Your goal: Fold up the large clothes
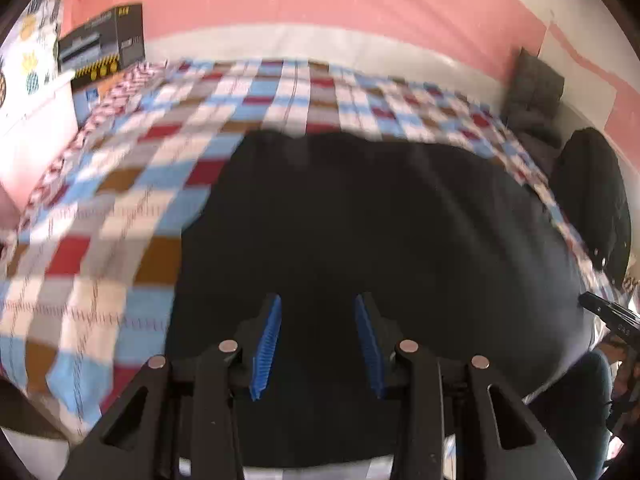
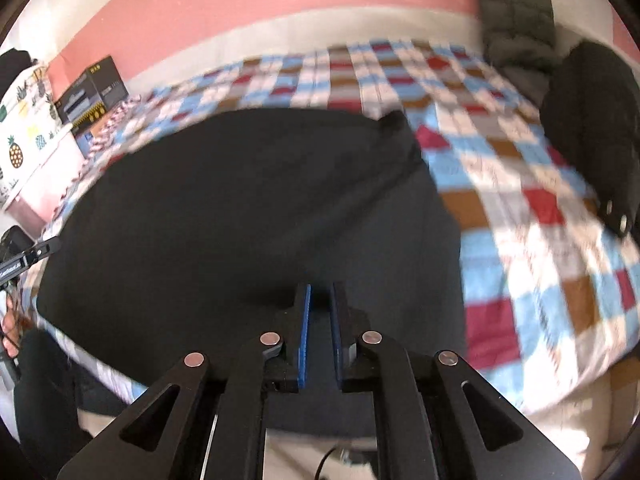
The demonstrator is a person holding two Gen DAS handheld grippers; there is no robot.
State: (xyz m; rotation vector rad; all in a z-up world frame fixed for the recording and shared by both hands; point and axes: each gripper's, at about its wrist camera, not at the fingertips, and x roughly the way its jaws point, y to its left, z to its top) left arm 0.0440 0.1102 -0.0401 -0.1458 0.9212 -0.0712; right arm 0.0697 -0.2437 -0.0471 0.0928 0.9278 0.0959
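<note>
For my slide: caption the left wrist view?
Left gripper open above black garment spread on checkered bedspread.

Motion blur smears the checked bedspread (image 1: 120, 208) under my dark garment (image 1: 360, 220), whose near hem my left hand-held gripper (image 1: 318, 344) hides. The print on the black box (image 1: 102, 42) at the bed's far left corner is unreadable.

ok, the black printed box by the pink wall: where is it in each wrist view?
Left wrist: black box at upper left, at the far left corner of the checkered blanket.
Right wrist: black box at the left edge, mid-upper, smaller, beyond the black garment.
Shared landmark: grey quilted cushion, upper right against the pink wall in both.
</note>
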